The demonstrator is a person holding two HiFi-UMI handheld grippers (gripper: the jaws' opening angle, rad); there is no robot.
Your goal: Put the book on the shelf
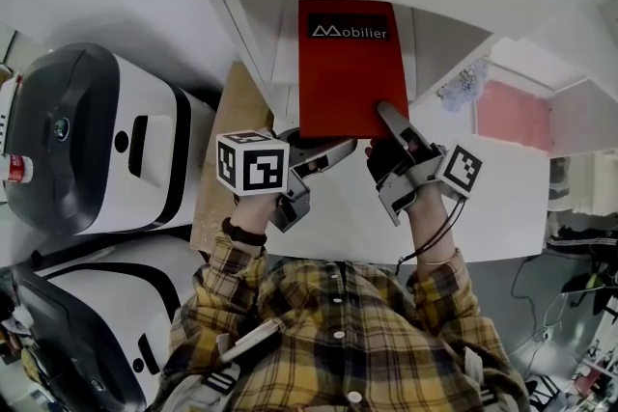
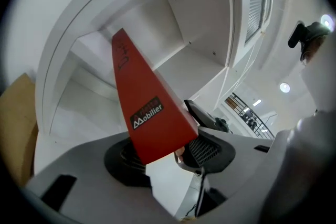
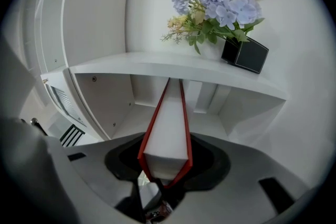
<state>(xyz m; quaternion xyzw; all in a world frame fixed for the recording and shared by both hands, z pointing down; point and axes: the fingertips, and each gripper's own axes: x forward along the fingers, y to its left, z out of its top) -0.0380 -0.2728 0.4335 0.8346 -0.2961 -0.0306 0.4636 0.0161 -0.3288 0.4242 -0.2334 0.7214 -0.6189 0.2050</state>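
A red book [image 1: 348, 77] labelled Mobilier lies flat in front of me, its far end reaching into the white shelf compartment [image 1: 256, 43]. My right gripper [image 1: 383, 134] is shut on its near edge. In the right gripper view the white page block [image 3: 167, 134] sits between the jaws, and the red covers touch both of them. My left gripper [image 1: 323, 154] stands open by the book's near left corner. In the left gripper view that corner [image 2: 157, 139] hangs between the wide jaws without being pressed. The open compartment [image 2: 189, 68] shows behind the book.
A bunch of blue flowers in a black pot [image 3: 220, 8] stands on the shelf's top board [image 3: 173, 68]. A pink panel [image 1: 512, 111] is to the right. Two large white and black machines [image 1: 97, 140] and a brown board [image 1: 232, 130] stand on the left.
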